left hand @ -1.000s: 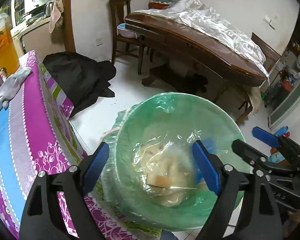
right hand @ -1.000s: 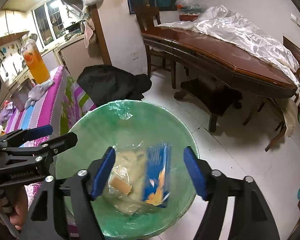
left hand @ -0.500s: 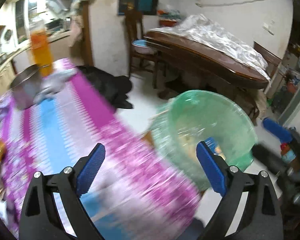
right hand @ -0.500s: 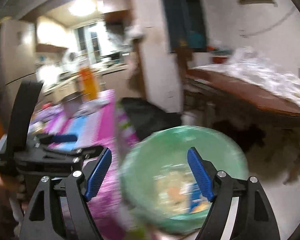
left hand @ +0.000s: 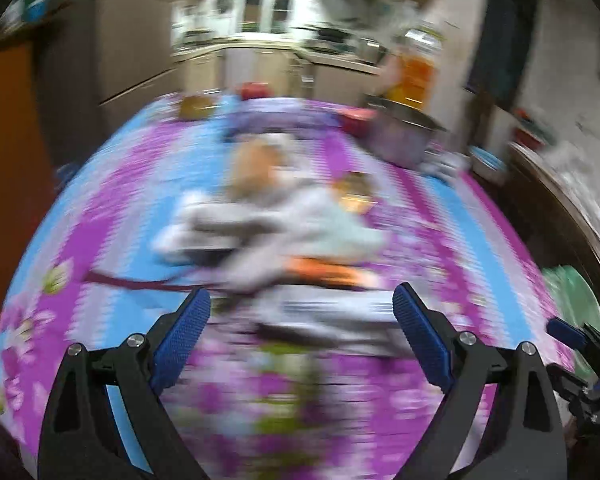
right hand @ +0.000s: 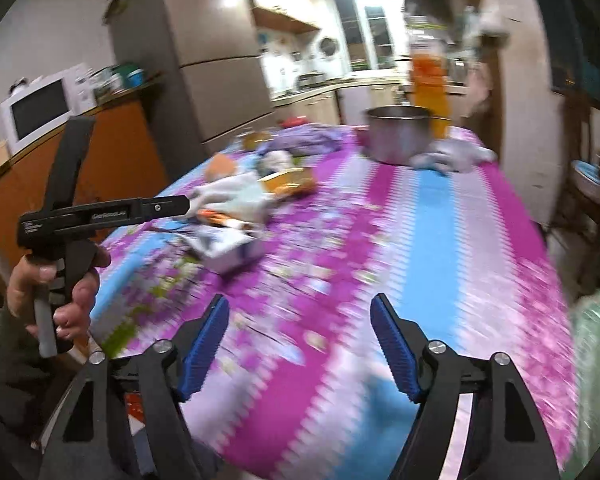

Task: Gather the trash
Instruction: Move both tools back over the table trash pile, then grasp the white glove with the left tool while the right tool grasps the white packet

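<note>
Left gripper [left hand: 300, 322] jaws spread, right gripper [right hand: 299, 336] jaws closing, over crumpled wrappers [right hand: 236, 196].

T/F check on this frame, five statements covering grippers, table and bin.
1. The left gripper holds a wrapper. False: nothing is between its fingers.
2. The metal pot stands on the striped tablecloth. True.
3. The trash pile lies inside the green bin. False: it lies on the table.
4. The right gripper is empty. True; its jaws are closing.
5. The microwave sits on the table. False: on the orange cabinet.
</note>
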